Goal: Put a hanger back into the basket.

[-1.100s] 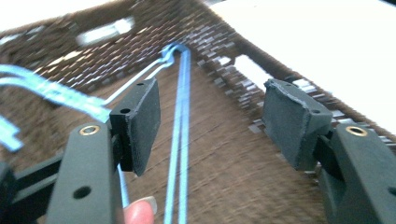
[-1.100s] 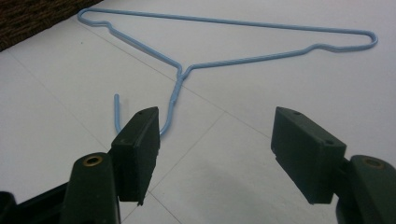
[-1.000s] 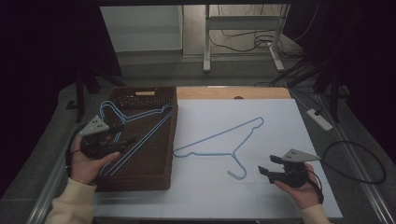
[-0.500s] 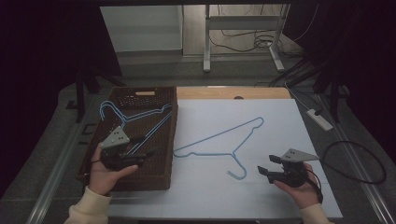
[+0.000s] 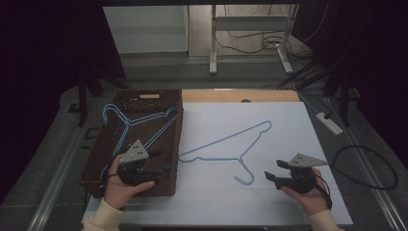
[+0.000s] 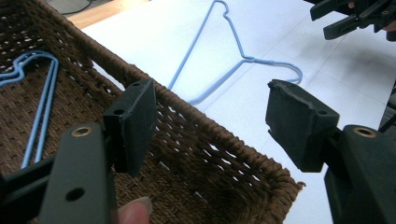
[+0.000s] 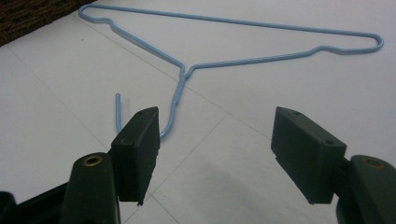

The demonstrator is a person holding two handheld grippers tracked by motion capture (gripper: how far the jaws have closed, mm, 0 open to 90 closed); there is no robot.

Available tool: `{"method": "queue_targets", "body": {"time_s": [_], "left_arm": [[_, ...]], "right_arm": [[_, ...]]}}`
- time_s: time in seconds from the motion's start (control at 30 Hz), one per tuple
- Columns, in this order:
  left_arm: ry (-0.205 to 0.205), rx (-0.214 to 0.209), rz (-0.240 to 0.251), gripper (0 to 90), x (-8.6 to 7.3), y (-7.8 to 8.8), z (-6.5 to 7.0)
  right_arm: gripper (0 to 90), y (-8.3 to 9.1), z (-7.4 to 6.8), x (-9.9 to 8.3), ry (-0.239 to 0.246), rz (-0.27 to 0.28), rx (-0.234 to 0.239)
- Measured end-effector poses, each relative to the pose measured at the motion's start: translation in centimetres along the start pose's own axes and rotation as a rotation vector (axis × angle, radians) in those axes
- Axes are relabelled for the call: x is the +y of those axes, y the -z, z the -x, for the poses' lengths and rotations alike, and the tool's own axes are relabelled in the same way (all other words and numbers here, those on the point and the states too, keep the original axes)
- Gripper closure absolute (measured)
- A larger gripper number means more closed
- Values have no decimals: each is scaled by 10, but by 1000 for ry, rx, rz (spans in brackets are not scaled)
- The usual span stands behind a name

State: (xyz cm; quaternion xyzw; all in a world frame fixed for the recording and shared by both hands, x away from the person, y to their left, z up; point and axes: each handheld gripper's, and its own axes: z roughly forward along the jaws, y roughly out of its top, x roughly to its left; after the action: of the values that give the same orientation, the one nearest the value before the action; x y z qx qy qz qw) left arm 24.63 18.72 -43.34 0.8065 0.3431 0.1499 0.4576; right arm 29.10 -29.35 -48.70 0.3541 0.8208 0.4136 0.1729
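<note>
- Blue hanger [image 5: 231,147] lies flat on the white table [image 5: 288,125], hook near the right gripper [image 5: 275,176], jaws spread, empty
- Left gripper [image 5: 163,169] spread over the wicker basket [image 5: 144,98], whose rim stands between it and the hanger
- Two more hangers [image 5: 130,122] lie in the basket

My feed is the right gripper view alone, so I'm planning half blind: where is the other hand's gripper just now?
Observer: The left tongs hang over the near right part of the brown woven wicker basket.
Operator: Are they holding anything?
Observer: No. Their jaws stand open with nothing between them.
Operator: Is anything lying in that basket?
Observer: Yes, light blue wire hangers, at least two stacked, with their hooks toward its far left corner.
</note>
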Motion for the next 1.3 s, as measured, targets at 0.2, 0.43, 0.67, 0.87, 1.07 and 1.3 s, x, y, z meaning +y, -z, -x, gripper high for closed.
{"method": "queue_targets", "body": {"time_s": [0.2, 0.43, 0.67, 0.87, 1.07, 1.3], "left_arm": [[5, -4, 1, 336, -2, -3, 2], [5, -6, 0, 331, -5, -4, 4], [0, -7, 3, 326, -5, -4, 5], [-4, -13, 3, 324, -5, -4, 6], [-9, -21, -7, 324, -5, -7, 8], [-18, -27, -12, 324, -5, -8, 9]], "right_arm": [[344, 0, -1, 0, 3, -5, 2], [348, 1, -2, -1, 2, -11, 5], [355, 0, -2, 0, 2, -22, -7], [380, -2, -7, 4, 13, -46, -21], [505, -14, -19, 19, 27, -91, 29], [818, -44, -32, 36, 73, -255, 87]]}}
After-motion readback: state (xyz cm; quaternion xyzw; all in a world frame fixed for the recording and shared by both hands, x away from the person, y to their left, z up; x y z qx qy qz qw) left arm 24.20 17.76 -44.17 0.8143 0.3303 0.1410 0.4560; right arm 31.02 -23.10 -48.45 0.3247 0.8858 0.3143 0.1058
